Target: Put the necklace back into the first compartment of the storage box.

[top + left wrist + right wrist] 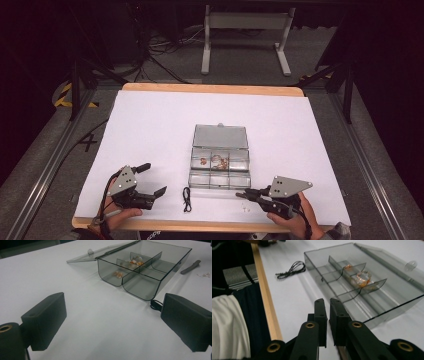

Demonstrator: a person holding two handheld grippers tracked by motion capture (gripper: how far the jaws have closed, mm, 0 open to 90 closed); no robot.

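Observation:
A clear grey compartment box (219, 186) lies mid-table with its lid (220, 136) flat open behind it. Coppery jewellery (220, 161) sits in its middle compartments and is seen as a wire ring (362, 277) and orange bits (135, 261). A black cord (187, 199) lies looped in front of the box's left corner. My left gripper (153, 179) rests at the front left, jaws wide open (112, 320) and empty, facing the box (140, 287). My right gripper (241, 195) is at the front right, jaws nearly together (329, 302) with nothing seen between them. Tiny pale beads (244, 207) lie just below its tips.
White paper (150, 130) covers the table, and its wooden front edge (265, 297) runs close to both hands. The person's dark and white clothing (234, 322) is at that edge. The cord (290, 269) lies between the edge and the box. A metal frame (245, 35) stands beyond the table.

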